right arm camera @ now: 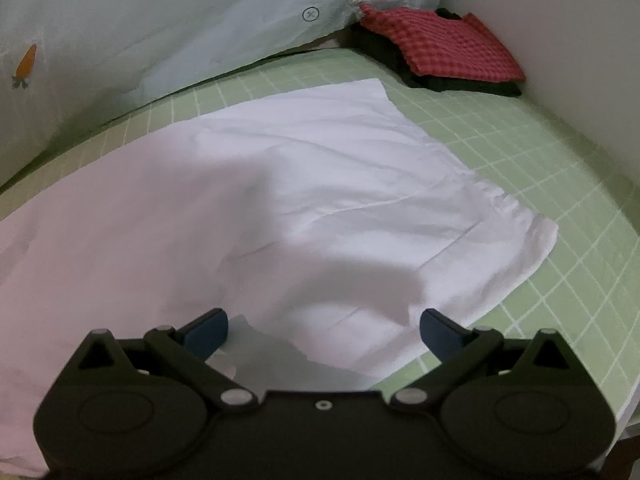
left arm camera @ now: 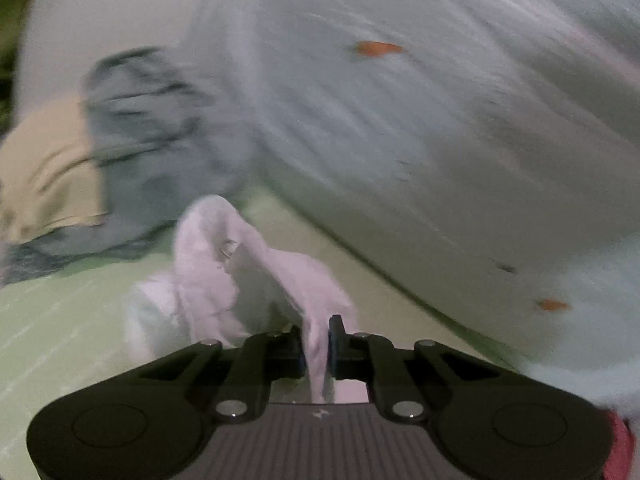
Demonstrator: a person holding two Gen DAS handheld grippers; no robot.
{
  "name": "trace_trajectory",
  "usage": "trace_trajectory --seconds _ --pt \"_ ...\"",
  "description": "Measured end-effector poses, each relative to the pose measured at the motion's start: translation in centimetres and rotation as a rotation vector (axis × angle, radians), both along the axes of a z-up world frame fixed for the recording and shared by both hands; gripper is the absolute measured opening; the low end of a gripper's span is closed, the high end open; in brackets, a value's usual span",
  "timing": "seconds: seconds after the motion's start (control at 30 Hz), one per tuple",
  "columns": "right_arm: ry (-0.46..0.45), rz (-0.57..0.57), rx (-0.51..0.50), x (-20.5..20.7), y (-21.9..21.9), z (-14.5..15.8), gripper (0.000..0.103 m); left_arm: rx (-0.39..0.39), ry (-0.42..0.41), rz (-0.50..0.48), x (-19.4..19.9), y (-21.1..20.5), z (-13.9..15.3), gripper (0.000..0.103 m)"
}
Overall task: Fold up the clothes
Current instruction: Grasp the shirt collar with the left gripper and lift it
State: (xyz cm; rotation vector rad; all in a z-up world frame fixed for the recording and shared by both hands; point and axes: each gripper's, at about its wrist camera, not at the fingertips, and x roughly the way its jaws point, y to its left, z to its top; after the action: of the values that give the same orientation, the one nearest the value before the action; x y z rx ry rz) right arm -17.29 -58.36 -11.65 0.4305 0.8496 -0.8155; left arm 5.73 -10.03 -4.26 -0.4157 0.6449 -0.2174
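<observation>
A white garment (right arm camera: 320, 184) lies spread flat on the green checked bed sheet (right arm camera: 560, 208) in the right wrist view. My right gripper (right arm camera: 324, 330) is open and empty, hovering just above the garment's near edge. In the left wrist view my left gripper (left arm camera: 318, 344) is shut on a bunched part of white cloth (left arm camera: 240, 264), which hangs up in a loop ahead of the fingers over the green sheet (left arm camera: 60, 320). That view is blurred by motion.
A pale quilt with orange carrot prints (right arm camera: 120, 32) lies along the back; it also fills the left wrist view (left arm camera: 400, 120). Folded red checked and dark clothes (right arm camera: 444, 48) sit by the white wall (right arm camera: 580, 40). Beige and teal clothes (left arm camera: 120, 152) pile at left.
</observation>
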Motion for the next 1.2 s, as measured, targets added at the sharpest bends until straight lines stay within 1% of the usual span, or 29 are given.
trace_trajectory --seconds 0.07,0.13,0.23,0.3,0.33,0.37,0.43,0.47,0.53,0.57,0.6,0.63,0.67,0.77,0.8,0.83,0.9,0.97,1.03,1.07,1.13,1.17,1.2 --pt "-0.011 -0.003 0.005 -0.3 -0.1 0.0 0.103 0.026 -0.011 -0.079 -0.7 -2.9 0.3 0.009" --pt "-0.021 -0.005 0.009 -0.5 -0.1 0.0 0.103 0.043 -0.003 -0.156 -1.4 -5.8 0.0 0.009" --pt "-0.034 -0.009 0.013 -1.0 -0.3 0.0 0.103 0.062 0.048 -0.272 -2.5 -10.2 -1.4 0.008" --pt "-0.040 -0.011 0.016 -1.4 -0.5 -0.1 0.103 0.109 0.098 -0.337 -3.1 -13.3 -3.1 0.009" --pt "-0.042 -0.012 0.018 -1.6 -0.7 -0.1 0.103 0.135 0.133 -0.347 -3.3 -14.6 -4.2 0.009" --pt "-0.043 -0.015 0.019 -1.8 -0.7 -0.2 0.103 0.160 0.177 -0.358 -3.3 -15.8 -5.4 0.014" --pt "-0.042 -0.016 0.021 -2.1 -0.9 -0.1 0.103 0.192 0.235 -0.372 -3.4 -17.2 -7.2 0.016" --pt "-0.043 -0.013 0.019 -2.3 -1.0 -0.1 0.103 0.206 0.245 -0.375 -3.4 -17.7 -7.6 0.020" --pt "-0.045 -0.012 0.010 -2.6 -1.0 0.1 0.103 0.234 0.240 -0.378 -3.6 -18.2 -7.6 0.022" --pt "-0.045 -0.013 0.007 -2.8 -1.1 0.2 0.103 0.235 0.238 -0.381 -3.6 -18.3 -7.4 0.031" --pt "-0.045 -0.014 0.004 -3.0 -1.2 0.2 0.103 0.220 0.235 -0.388 -3.5 -18.2 -7.1 0.042" --pt "-0.045 -0.015 0.000 -3.2 -1.3 0.3 0.103 0.208 0.229 -0.391 -3.5 -18.1 -6.6 0.047" --pt "-0.045 -0.020 0.001 -3.4 -1.4 0.2 0.103 0.209 0.211 -0.390 -3.8 -18.0 -5.9 0.053" --pt "-0.052 -0.035 0.018 -3.5 -1.6 0.0 0.103 0.237 0.127 -0.383 -4.9 -17.2 -3.4 0.056" --pt "-0.055 -0.036 0.022 -3.4 -1.7 -0.1 0.103 0.237 0.099 -0.364 -5.2 -16.6 -2.6 0.060" --pt "-0.056 -0.034 0.023 -3.4 -1.7 -0.1 0.103 0.237 0.071 -0.344 -5.4 -16.0 -1.8 0.061" --pt "-0.058 -0.028 0.018 -3.2 -1.7 -0.1 0.103 0.255 0.029 -0.263 -5.8 -14.5 -0.4 0.061" --pt "-0.059 -0.020 0.012 -2.9 -1.7 0.0 0.103 0.307 -0.005 -0.169 -5.7 -13.1 0.3 0.061" --pt "-0.058 -0.011 0.008 -2.6 -1.6 0.0 0.103 0.350 -0.007 -0.119 -5.2 -11.8 0.2 0.061" --pt "-0.056 -0.006 0.006 -2.5 -1.6 0.0 0.103 0.367 -0.002 -0.102 -4.8 -11.1 0.0 0.063" --pt "-0.050 -0.002 0.007 -2.2 -1.6 -0.1 0.103 0.385 0.034 -0.094 -3.8 -10.4 -1.0 0.070" --pt "-0.047 -0.001 0.011 -2.1 -1.6 -0.2 0.103 0.388 0.054 -0.095 -3.3 -10.2 -1.5 0.075" --pt "-0.045 -0.001 0.016 -1.9 -1.6 -0.3 0.103 0.386 0.071 -0.097 -2.9 -10.0 -2.1 0.075"
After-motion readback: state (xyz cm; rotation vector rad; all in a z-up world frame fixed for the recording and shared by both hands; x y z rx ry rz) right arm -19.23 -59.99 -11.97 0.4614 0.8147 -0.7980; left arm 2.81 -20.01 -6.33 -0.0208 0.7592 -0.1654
